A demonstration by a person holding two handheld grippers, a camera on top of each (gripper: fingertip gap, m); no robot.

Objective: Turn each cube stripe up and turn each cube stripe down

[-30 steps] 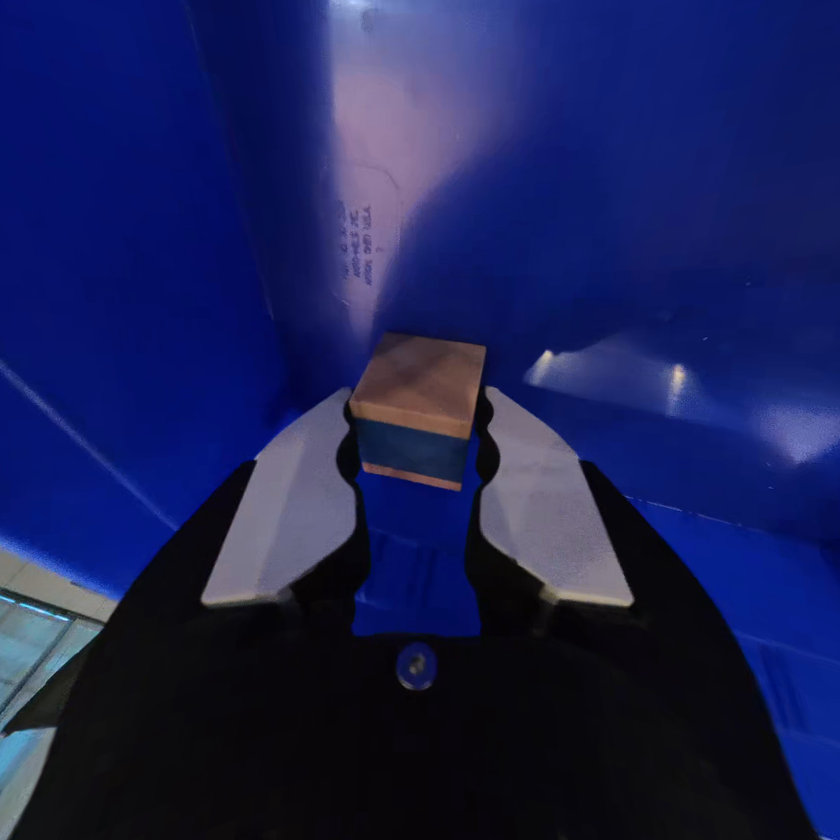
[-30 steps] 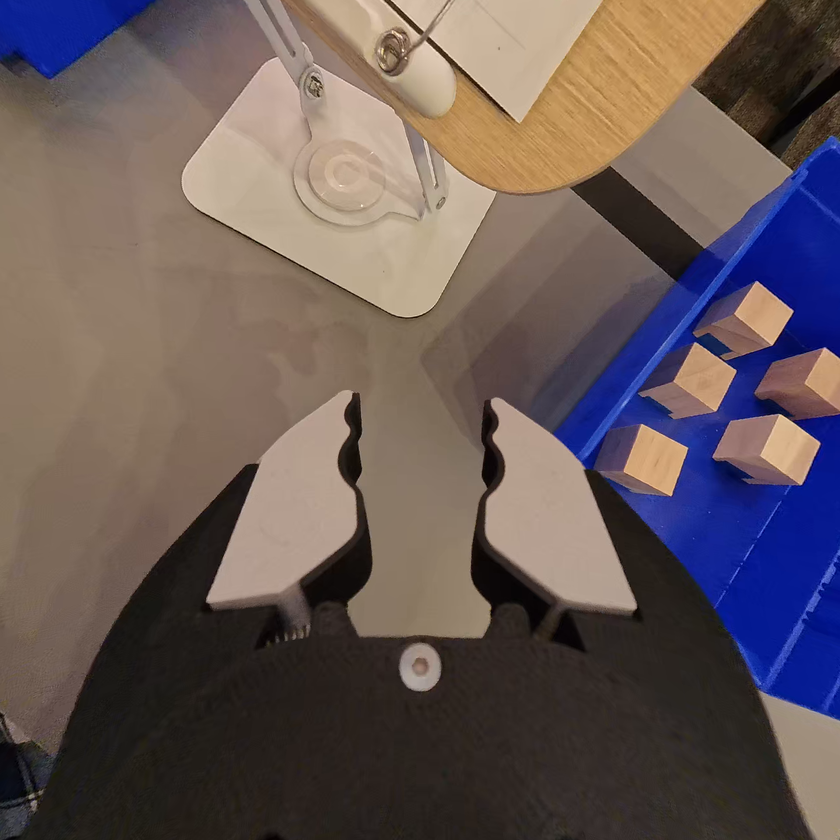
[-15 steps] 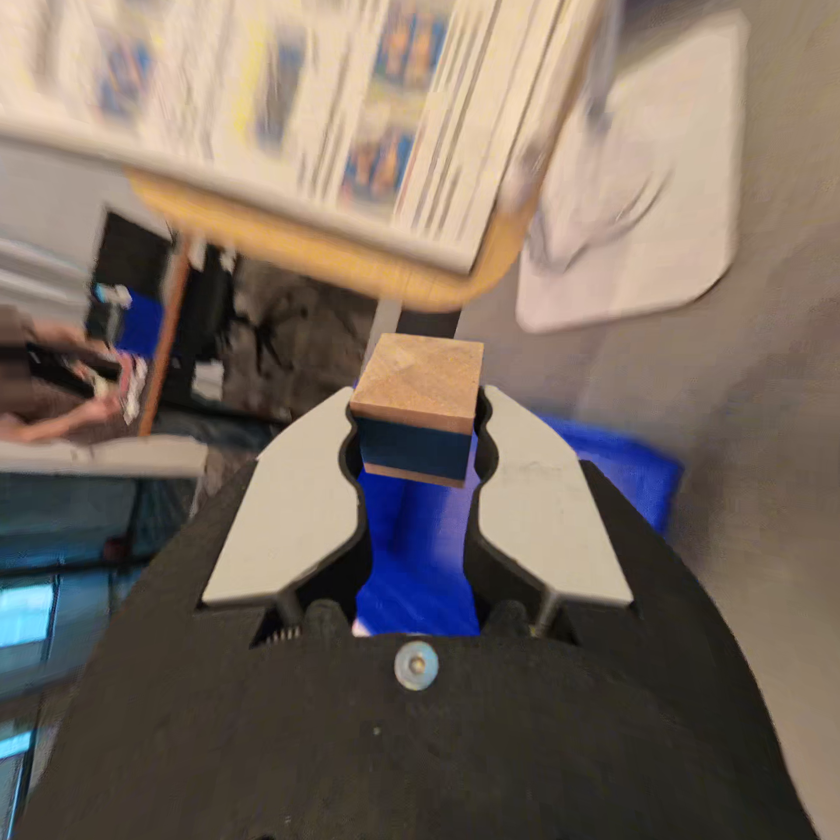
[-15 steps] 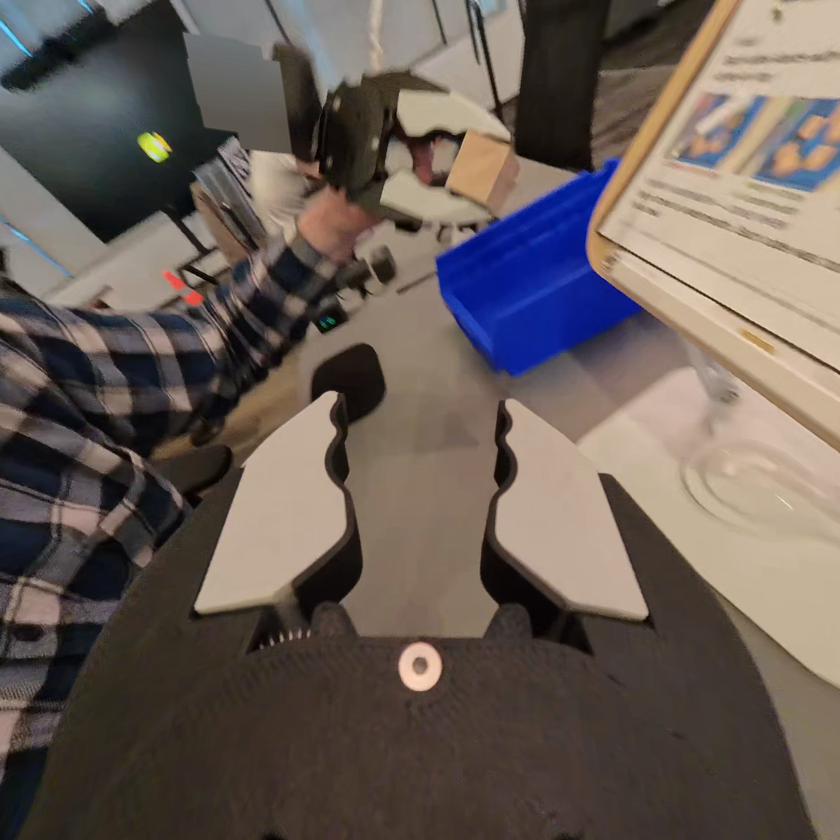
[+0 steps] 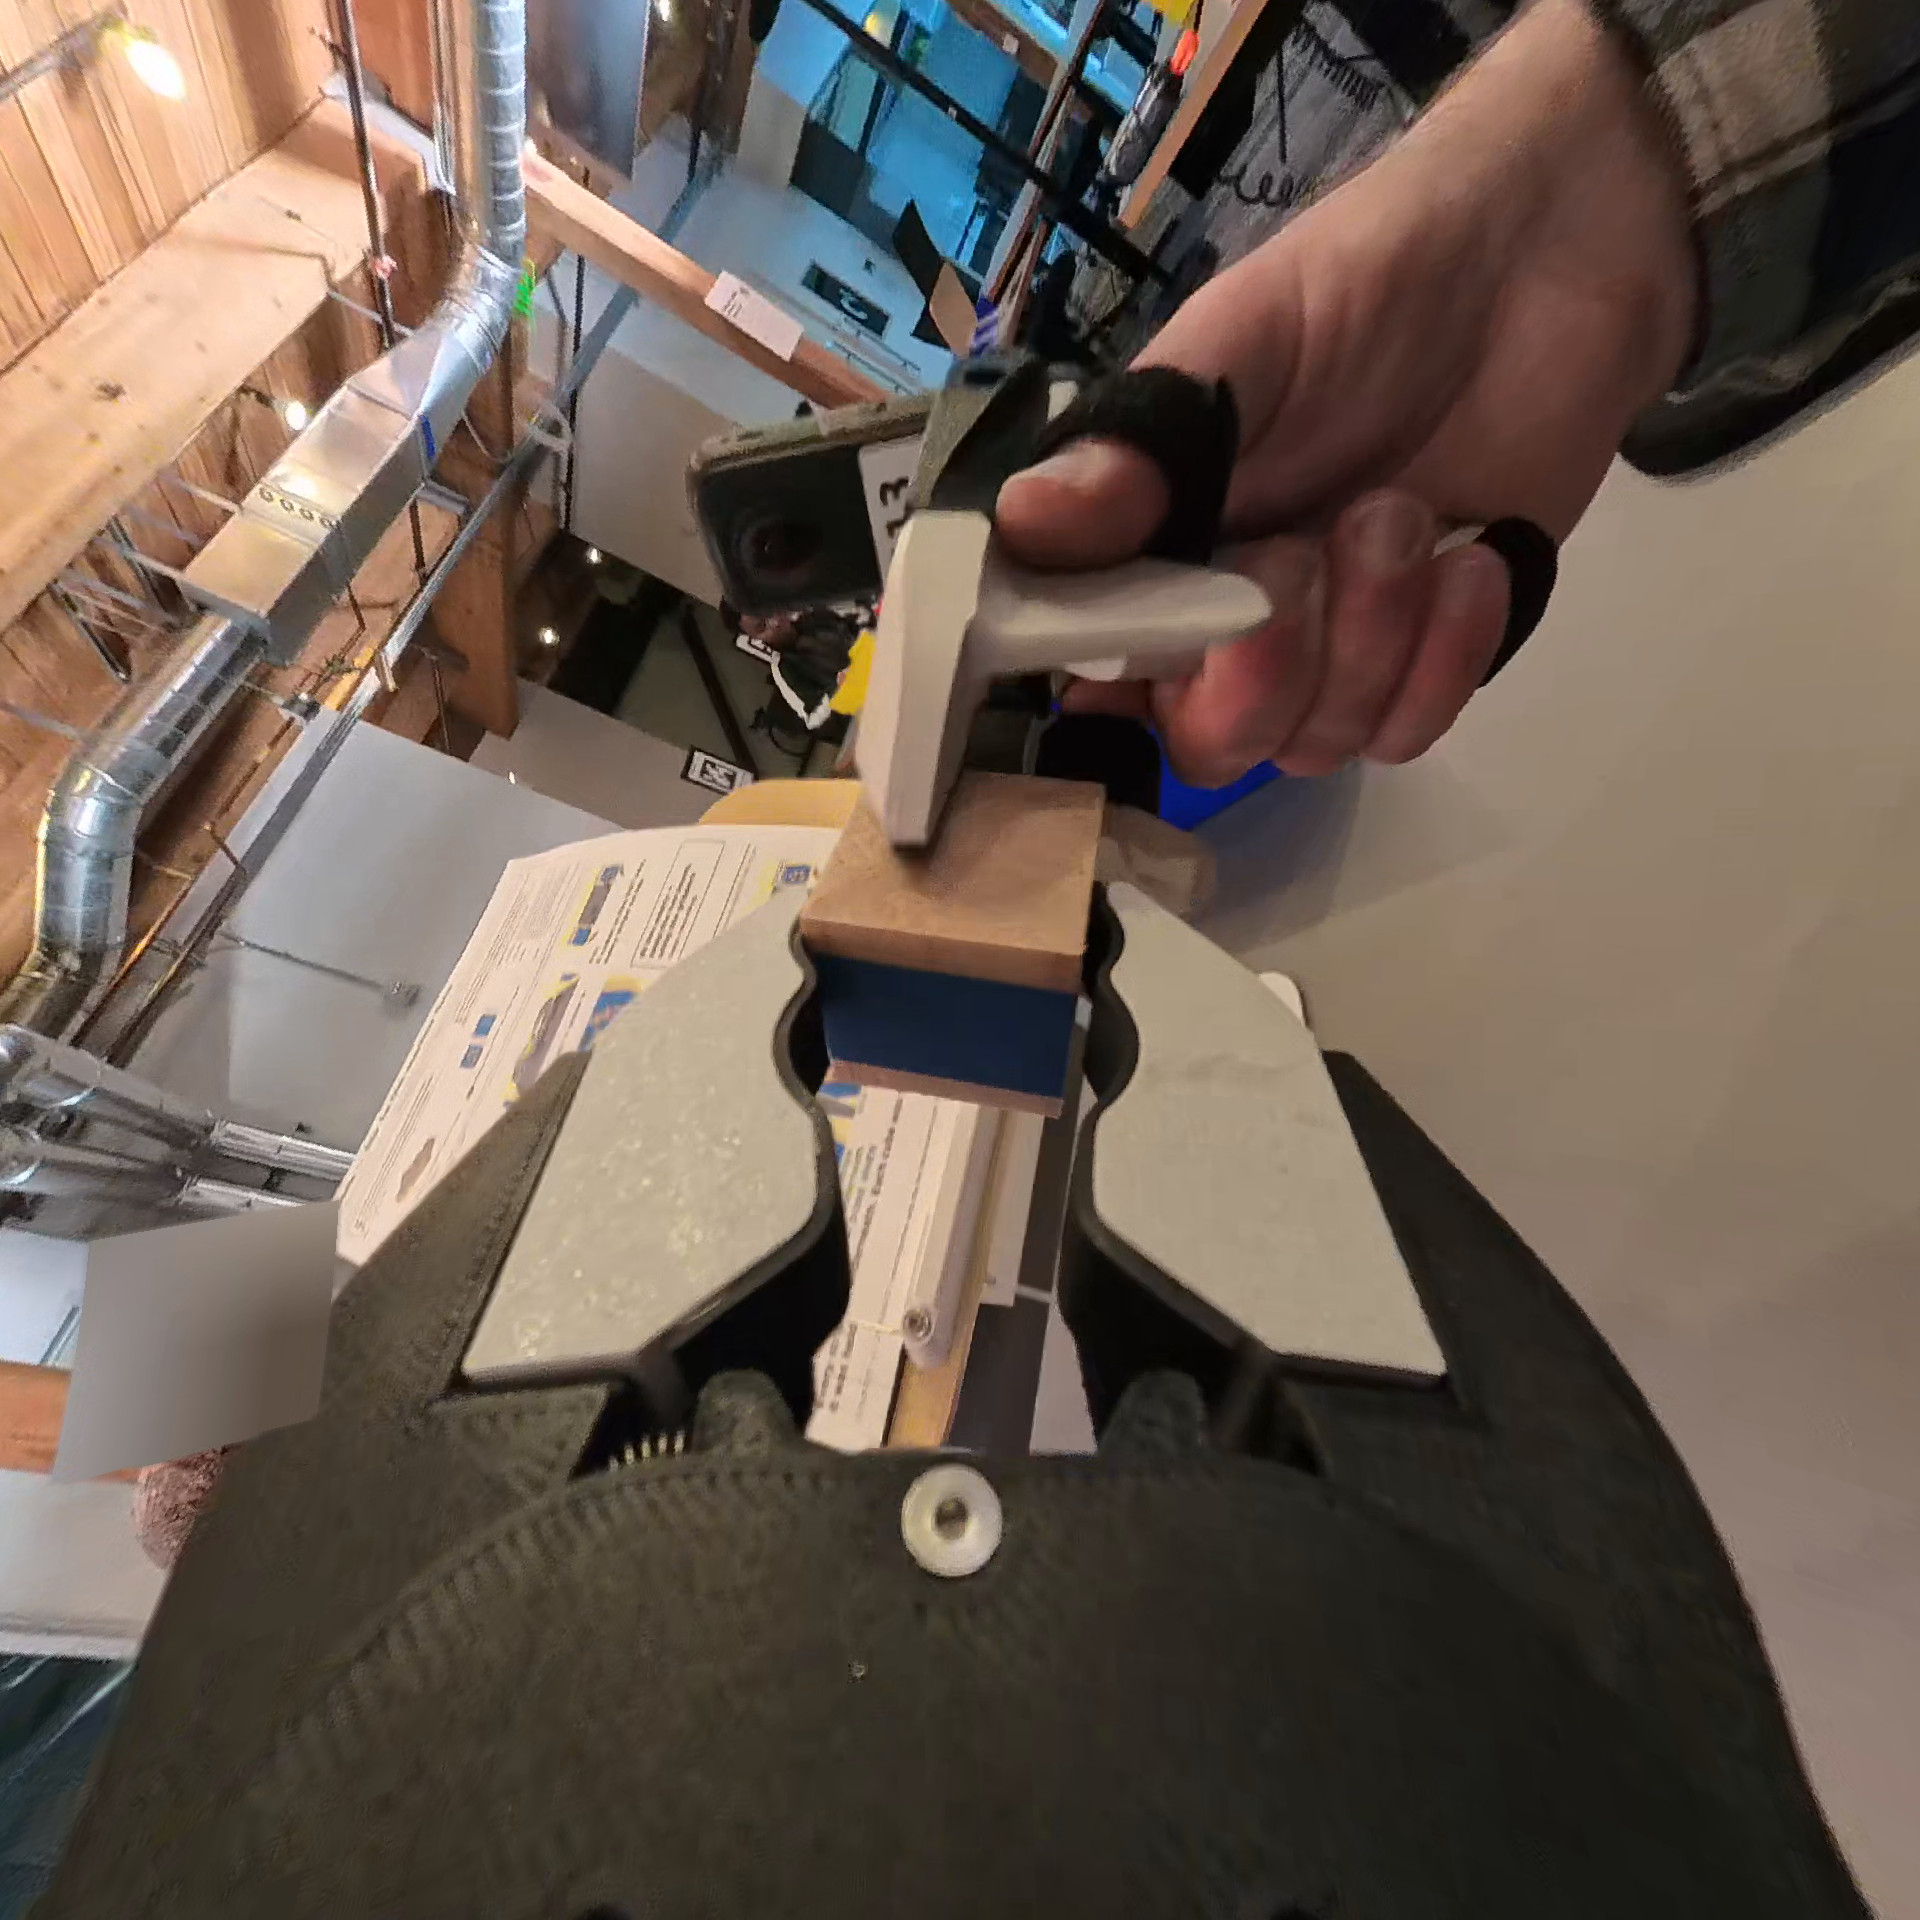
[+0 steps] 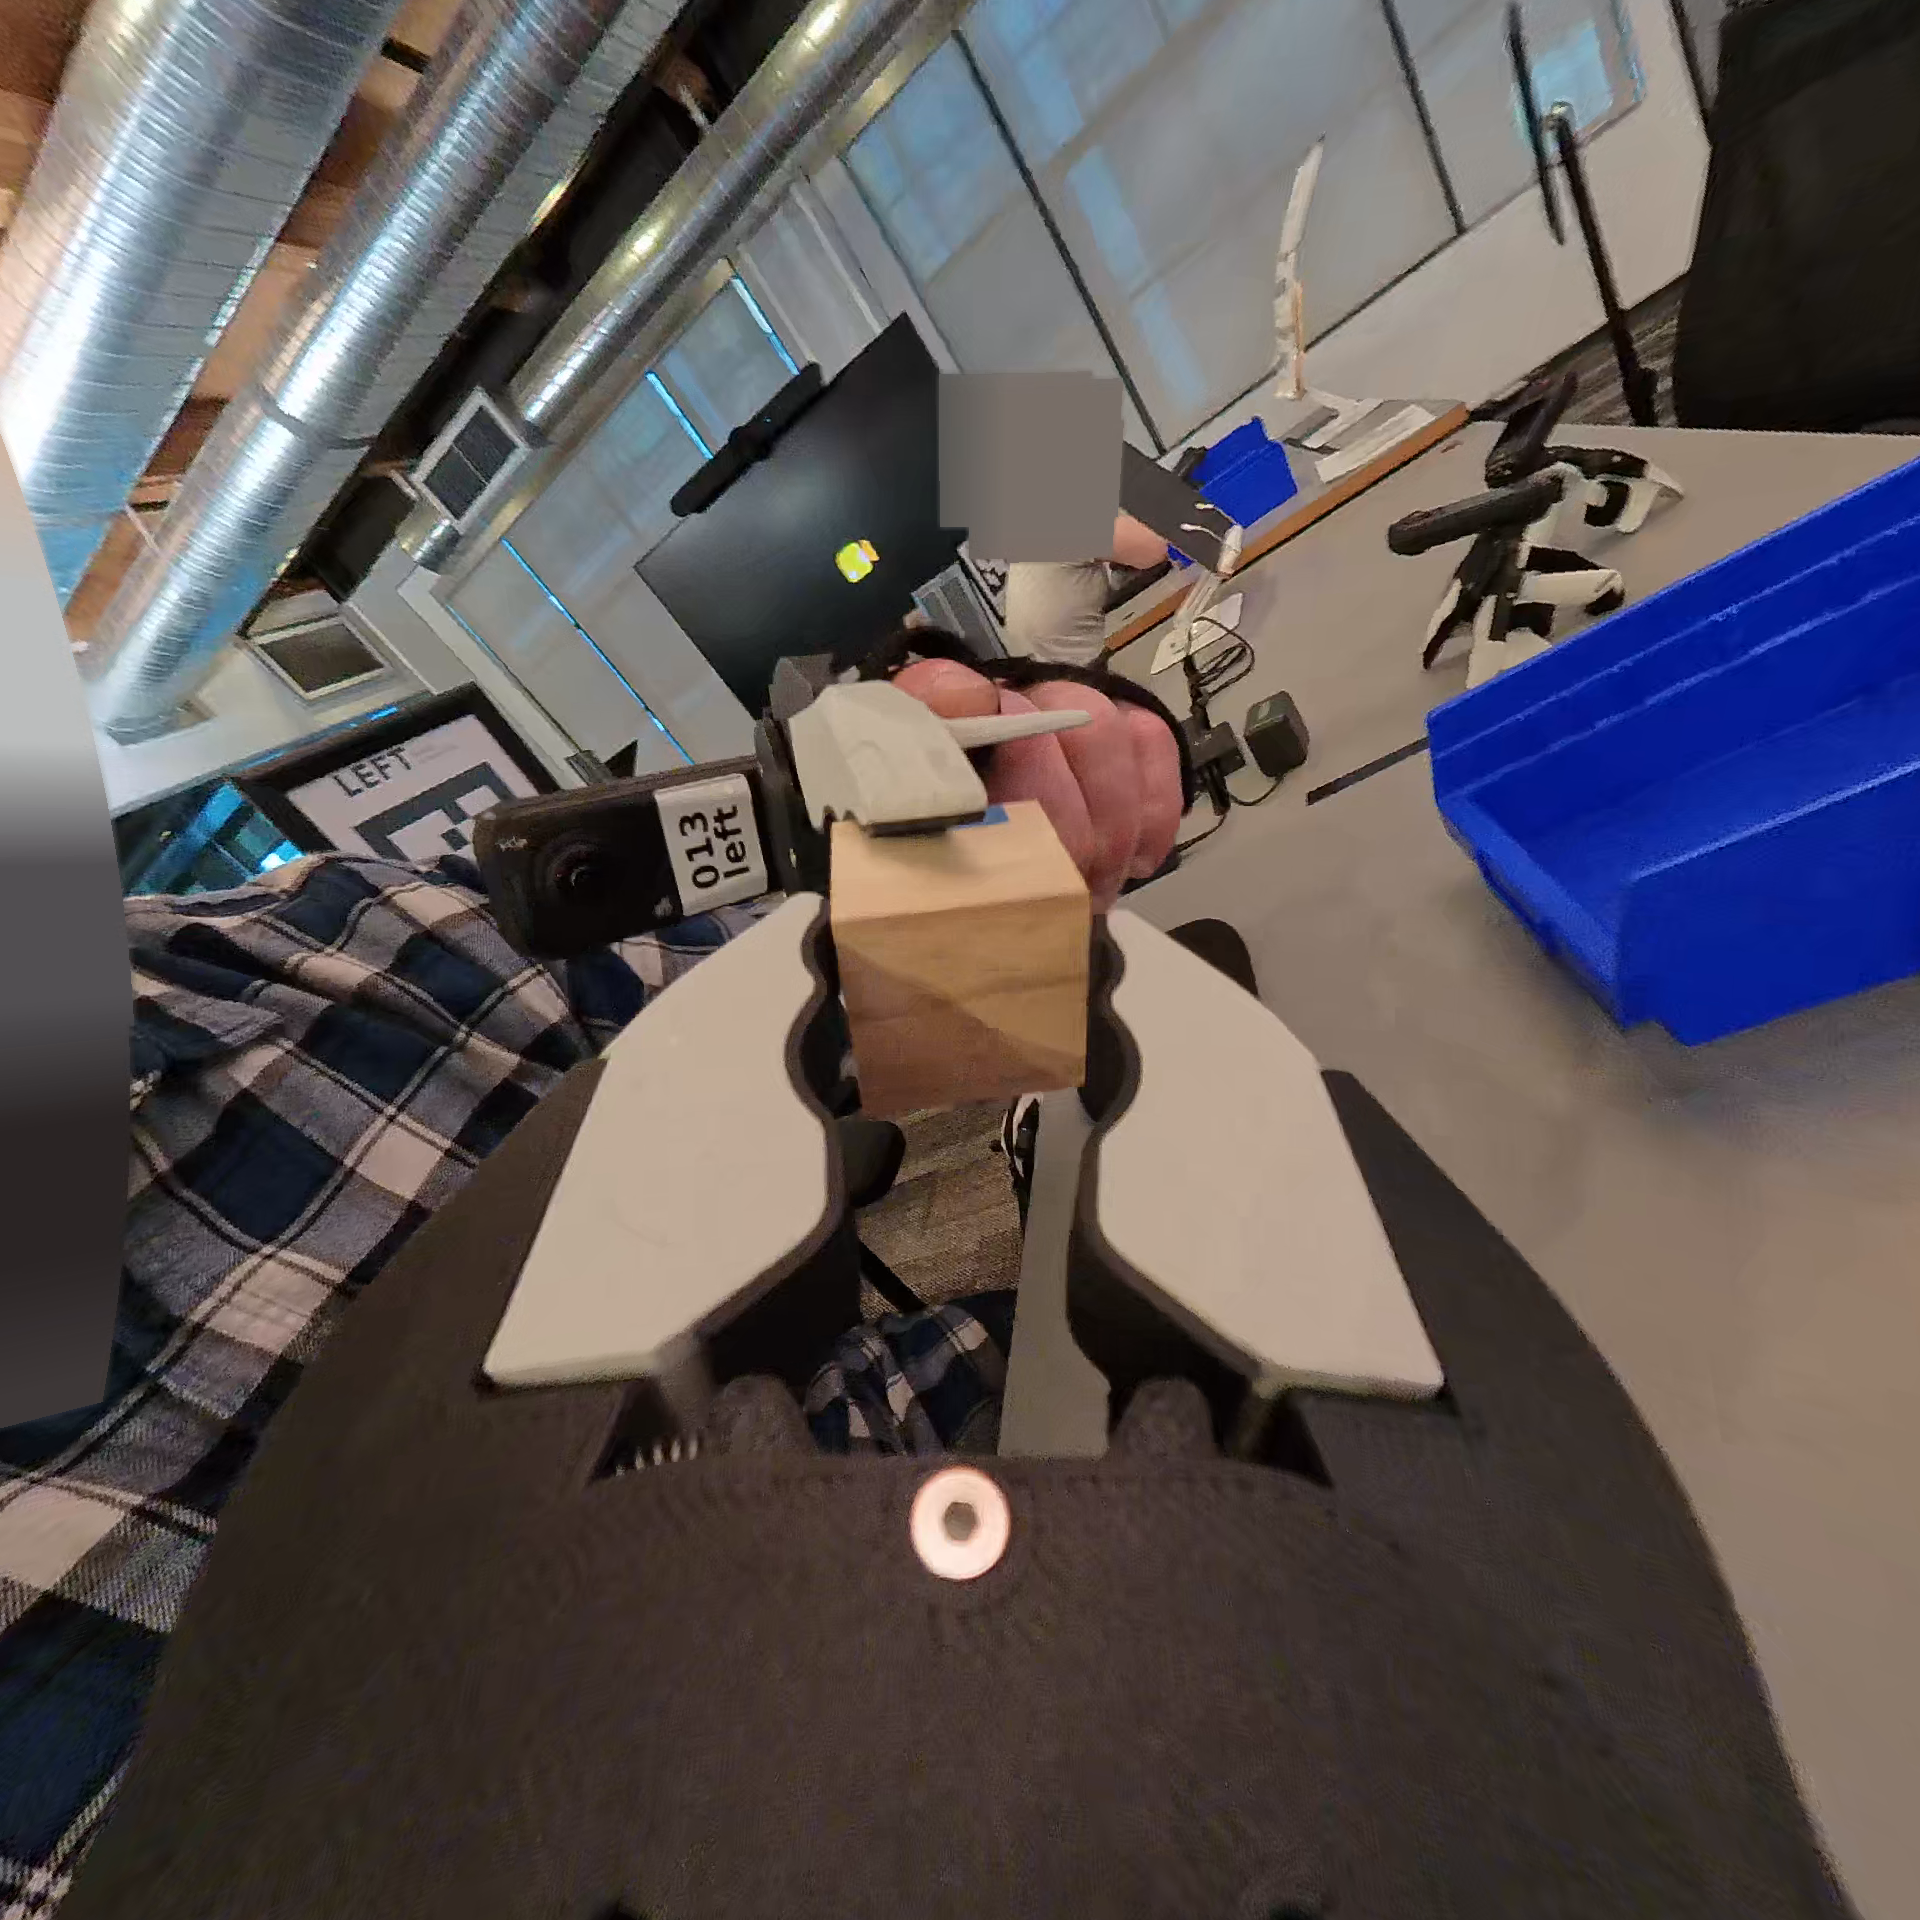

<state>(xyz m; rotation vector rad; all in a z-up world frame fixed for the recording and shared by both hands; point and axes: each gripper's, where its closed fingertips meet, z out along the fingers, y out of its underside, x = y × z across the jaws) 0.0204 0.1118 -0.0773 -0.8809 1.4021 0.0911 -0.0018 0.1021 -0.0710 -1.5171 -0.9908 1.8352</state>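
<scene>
white label (image 6: 717, 844) on camera (writing withheld), wooden cube (image 6: 961, 977) in both tongs

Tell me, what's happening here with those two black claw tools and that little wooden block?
A person holds a claw tool in each hand, and both are clamped on one wooden block with a blue stripe, held up in the air. The left gripper squeezes two of its sides; the right gripper pinches it crosswise. It looks like a handover between tools. A blue bin sits on the grey table.

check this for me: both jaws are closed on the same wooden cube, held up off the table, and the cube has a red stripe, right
Not quite: the stripe is blue, not red, as the left wrist view shows. The rest stands: both sets of jaws grip one wooden cube held off the table.
</scene>
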